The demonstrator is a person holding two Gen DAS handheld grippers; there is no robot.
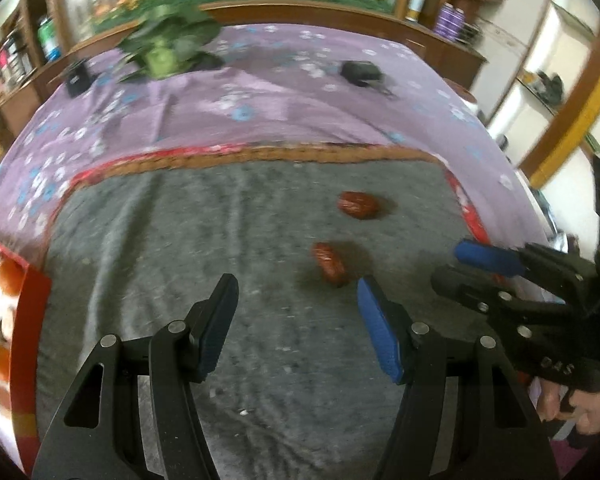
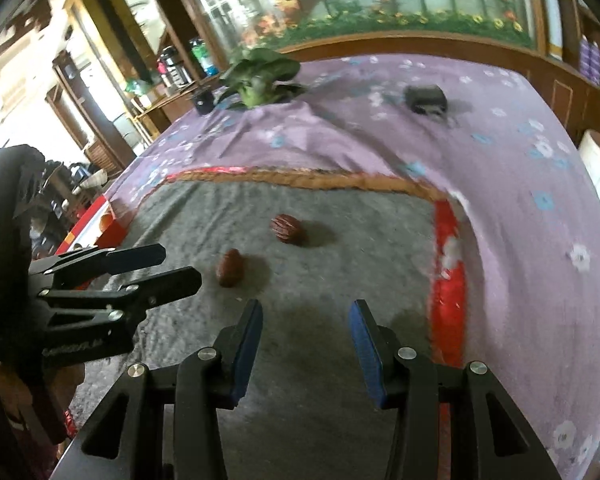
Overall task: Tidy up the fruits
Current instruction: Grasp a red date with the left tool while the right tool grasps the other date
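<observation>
Two wrinkled red dates lie on a grey mat (image 1: 220, 240). The near date (image 1: 331, 264) sits just ahead of my left gripper's right finger; the far date (image 1: 358, 205) lies beyond it. My left gripper (image 1: 296, 292) is open and empty above the mat. My right gripper (image 2: 305, 314) is open and empty; the near date (image 2: 229, 267) is ahead to its left, the far date (image 2: 287, 229) beyond. Each gripper shows in the other's view: the right gripper (image 1: 456, 262) at right, the left gripper (image 2: 178, 266) at left. A red box holding orange fruits (image 1: 8, 280) stands at the far left.
The mat lies on a purple flowered tablecloth (image 1: 260, 92). At the table's far side are a leafy green vegetable (image 1: 168, 46), a small dark jar (image 1: 76, 76) and a black object (image 1: 362, 72). Wooden shelves and cabinets surround the table.
</observation>
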